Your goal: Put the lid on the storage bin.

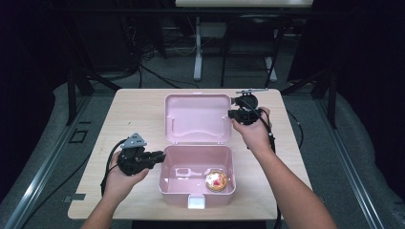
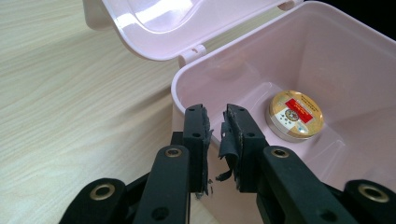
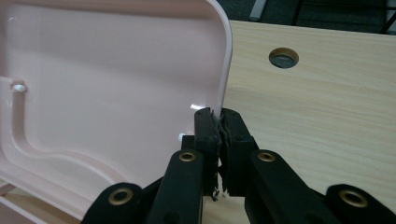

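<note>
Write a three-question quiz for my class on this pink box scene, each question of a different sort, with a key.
1. True or false: the lid of the pink box is closed.
2. What lies inside the box? A) a round tin B) a spoon C) a sponge
3. Which gripper pinches the lid's edge?

Key:
1. False; it stands open.
2. A; the round tin sits near the box's right wall.
3. The right gripper, jaws shut on the rim. The left gripper stands at the box's left wall.
</note>
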`<state>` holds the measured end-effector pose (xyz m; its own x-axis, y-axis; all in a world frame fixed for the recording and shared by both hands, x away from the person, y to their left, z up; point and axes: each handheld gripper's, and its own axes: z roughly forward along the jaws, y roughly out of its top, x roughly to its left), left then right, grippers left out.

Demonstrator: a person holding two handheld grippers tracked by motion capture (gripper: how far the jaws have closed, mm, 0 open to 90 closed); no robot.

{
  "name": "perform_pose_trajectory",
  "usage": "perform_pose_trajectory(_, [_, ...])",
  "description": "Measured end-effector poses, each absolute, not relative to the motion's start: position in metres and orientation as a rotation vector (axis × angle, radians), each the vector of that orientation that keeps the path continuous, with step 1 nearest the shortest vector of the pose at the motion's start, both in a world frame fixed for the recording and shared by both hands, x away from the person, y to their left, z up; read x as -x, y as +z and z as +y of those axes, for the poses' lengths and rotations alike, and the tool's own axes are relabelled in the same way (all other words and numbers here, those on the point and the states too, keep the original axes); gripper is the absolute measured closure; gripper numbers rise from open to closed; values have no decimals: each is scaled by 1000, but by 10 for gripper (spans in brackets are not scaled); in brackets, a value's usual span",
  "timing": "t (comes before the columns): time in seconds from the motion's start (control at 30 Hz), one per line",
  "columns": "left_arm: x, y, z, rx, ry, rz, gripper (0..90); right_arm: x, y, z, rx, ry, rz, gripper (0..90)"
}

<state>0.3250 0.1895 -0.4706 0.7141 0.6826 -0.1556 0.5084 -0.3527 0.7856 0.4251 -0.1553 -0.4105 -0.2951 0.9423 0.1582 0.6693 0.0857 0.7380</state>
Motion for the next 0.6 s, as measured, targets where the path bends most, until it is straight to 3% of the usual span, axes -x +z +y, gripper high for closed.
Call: perform_pose_trajectory(0.6, [-325, -471, 189, -2029, 251, 911, 787, -405, -399, -156, -1505, 1081, 1998, 870])
